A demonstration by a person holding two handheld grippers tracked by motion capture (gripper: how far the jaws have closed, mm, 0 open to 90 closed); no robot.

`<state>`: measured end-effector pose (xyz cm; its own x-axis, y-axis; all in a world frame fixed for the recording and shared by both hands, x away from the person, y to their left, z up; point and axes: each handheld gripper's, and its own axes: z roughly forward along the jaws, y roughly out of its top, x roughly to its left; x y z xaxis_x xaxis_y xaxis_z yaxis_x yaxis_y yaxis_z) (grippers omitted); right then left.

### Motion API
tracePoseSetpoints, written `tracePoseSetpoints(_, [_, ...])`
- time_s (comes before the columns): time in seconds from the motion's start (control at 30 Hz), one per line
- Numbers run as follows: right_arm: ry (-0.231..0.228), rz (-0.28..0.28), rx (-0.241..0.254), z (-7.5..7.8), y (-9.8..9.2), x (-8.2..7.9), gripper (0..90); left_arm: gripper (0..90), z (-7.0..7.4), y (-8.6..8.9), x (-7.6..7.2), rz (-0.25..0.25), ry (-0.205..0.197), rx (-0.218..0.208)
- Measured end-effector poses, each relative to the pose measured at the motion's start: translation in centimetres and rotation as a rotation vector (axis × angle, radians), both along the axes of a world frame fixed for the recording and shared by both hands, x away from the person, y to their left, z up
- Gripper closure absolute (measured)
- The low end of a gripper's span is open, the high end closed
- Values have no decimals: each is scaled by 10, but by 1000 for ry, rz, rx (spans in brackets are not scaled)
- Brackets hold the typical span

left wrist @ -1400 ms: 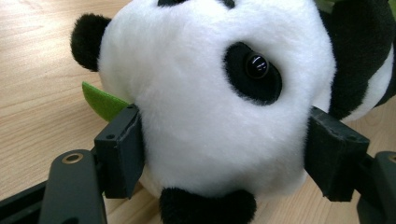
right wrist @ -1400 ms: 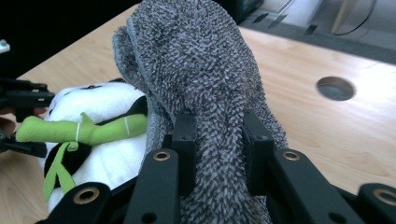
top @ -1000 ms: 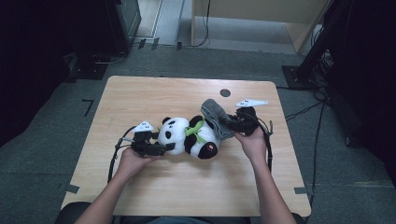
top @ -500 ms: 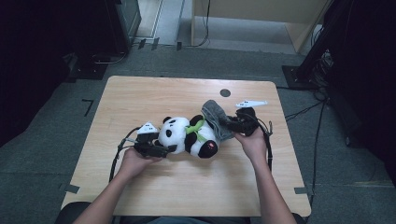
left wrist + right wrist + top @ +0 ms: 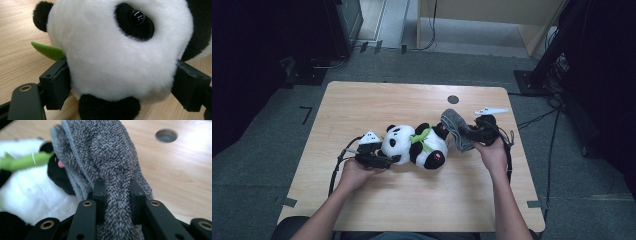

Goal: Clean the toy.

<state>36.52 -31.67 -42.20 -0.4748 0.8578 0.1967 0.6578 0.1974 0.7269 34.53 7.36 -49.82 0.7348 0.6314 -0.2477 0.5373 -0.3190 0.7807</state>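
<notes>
A black-and-white panda plush with a green felt scarf lies on its side in the middle of the wooden table. My left gripper has both pads pressed on the panda's head, one on each side; its jaws have just closed a little further on it. My right gripper is shut on a grey fuzzy cloth, which stands up between its jaws. The cloth reaches the panda's foot.
A round hole sits in the tabletop behind the cloth. Cables trail from both grippers across the table. Dark equipment and a wooden cabinet stand on the floor beyond the far edge.
My right gripper has shifted slightly to the right with the grey cloth. The left hand and the panda have stayed in place.
</notes>
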Motion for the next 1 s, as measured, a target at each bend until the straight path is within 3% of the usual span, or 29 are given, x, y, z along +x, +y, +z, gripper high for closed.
tracePoseSetpoints(0.07, [-30, -8, 32, 11, -3, -5, 737, 147, 0, 0, 0, 3, -2, -1])
tracePoseSetpoints(0.13, [-70, 18, 65, 24, 2, -11, 736, 147, 0, 0, 0, 4, -2, -4])
tracePoseSetpoints(0.23, [-126, 88, 81, 37, 22, -19, 733, 149, 0, 0, 0, 4, 1, -8])
tracePoseSetpoints(0.3, [-133, 131, 87, 38, 37, -21, 730, 149, 0, 0, 0, 5, 1, -8])
tracePoseSetpoints(0.4, [-93, 193, 82, 25, 58, -18, 728, 148, 0, 0, 0, 5, 1, -10])
tracePoseSetpoints(0.53, [-42, 223, 77, 5, 71, -15, 698, 146, 0, 0, 0, 4, -3, -5])
tracePoseSetpoints(0.67, [-57, 245, 80, 2, 72, -16, 639, 146, 0, 0, 0, 3, -4, -3])
tracePoseSetpoints(0.73, [-84, 249, 48, 3, 71, -19, 652, 146, 0, 0, 0, 3, -3, -4])
tracePoseSetpoints(0.87, [-13, 222, 127, 1, 66, -17, 704, 147, 0, 0, 0, 2, -3, 3])
tracePoseSetpoints(1.0, [-19, 252, 85, -1, 61, -22, 717, 151, 0, 0, -1, 3, 1, 4])
